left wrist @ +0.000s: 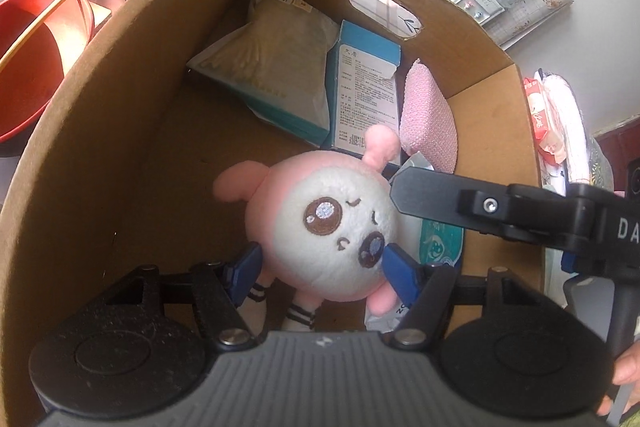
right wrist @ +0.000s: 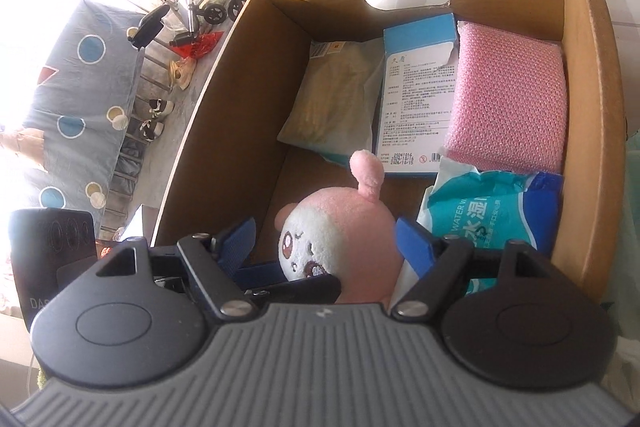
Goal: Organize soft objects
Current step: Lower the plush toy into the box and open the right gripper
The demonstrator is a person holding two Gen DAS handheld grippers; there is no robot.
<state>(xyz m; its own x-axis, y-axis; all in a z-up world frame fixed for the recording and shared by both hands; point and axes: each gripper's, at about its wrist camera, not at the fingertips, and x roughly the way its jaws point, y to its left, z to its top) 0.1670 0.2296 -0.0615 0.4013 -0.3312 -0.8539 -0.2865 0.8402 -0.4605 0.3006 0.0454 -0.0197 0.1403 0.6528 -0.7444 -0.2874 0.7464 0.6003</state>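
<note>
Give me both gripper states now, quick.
Left gripper: closed on the plush toy.
Right gripper: open, straddling the plush toy, not gripping it.

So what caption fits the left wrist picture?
Pink plush toy between the left tool fingers, inside the cardboard box.

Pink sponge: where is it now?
In the right wrist view the pink sponge lies in the cardboard box's far right corner, beside the blue carton.
</note>
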